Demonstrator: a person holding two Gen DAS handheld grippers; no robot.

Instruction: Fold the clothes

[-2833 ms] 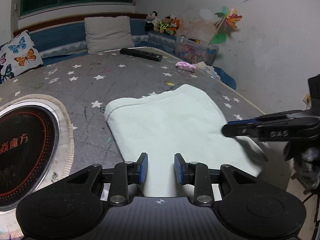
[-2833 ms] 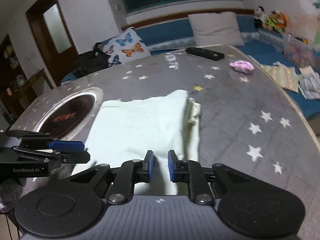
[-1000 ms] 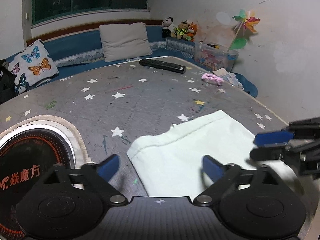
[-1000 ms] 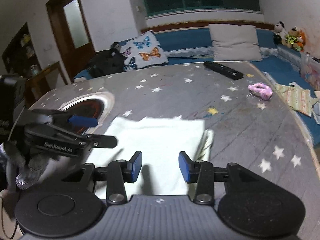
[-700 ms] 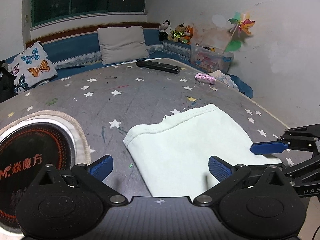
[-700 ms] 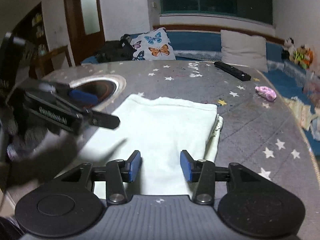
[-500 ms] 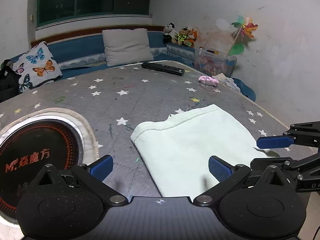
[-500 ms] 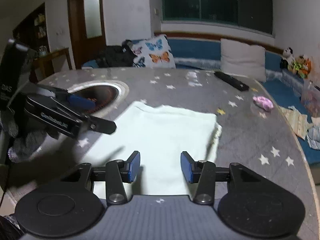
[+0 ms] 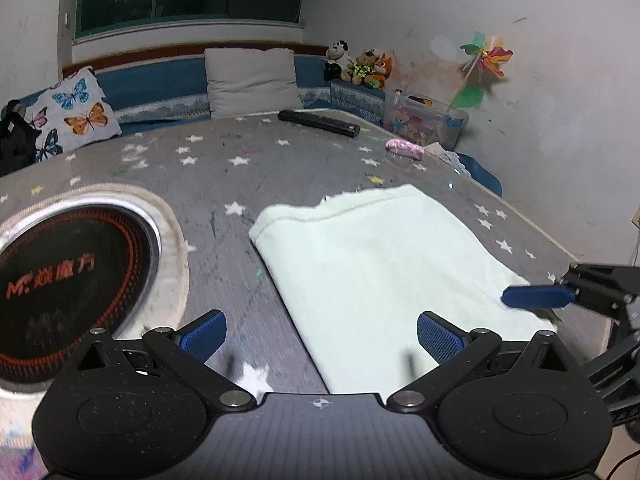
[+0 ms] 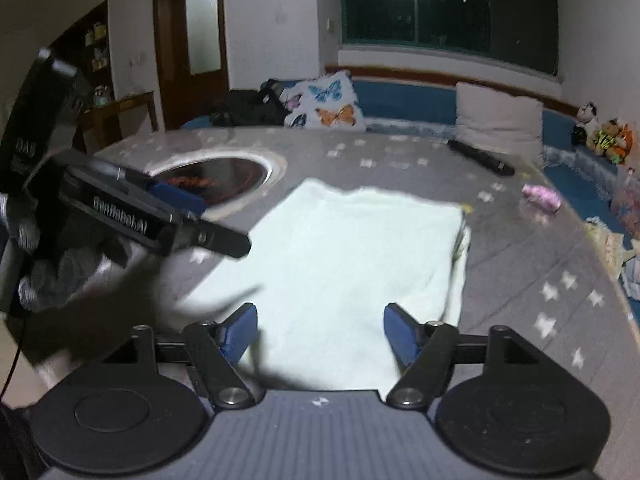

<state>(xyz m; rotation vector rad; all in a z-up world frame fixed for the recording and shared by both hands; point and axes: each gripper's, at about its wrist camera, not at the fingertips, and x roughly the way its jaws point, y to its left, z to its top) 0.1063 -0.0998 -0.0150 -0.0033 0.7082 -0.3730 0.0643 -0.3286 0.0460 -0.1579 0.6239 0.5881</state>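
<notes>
A pale green folded garment (image 9: 372, 264) lies flat on the grey star-patterned table (image 9: 208, 168). It also shows in the right wrist view (image 10: 344, 264), with a folded edge at its right side. My left gripper (image 9: 320, 336) is open and empty, held above the garment's near edge. My right gripper (image 10: 320, 332) is open and empty, also above the near edge. Each gripper shows in the other's view: the right gripper's fingers (image 9: 536, 296) at the garment's right corner, the left gripper (image 10: 168, 216) over the garment's left side.
A round black induction hob (image 9: 64, 280) is set into the table at left. A black remote (image 9: 318, 122) and a small pink object (image 9: 404, 148) lie at the far side. Cushions, plush toys and a clear toy box (image 9: 424, 124) stand beyond the table.
Both grippers were shut on the garment's near edge and have let go and opened wide. They have lifted and pulled back; the garment now lies flat and folded.
</notes>
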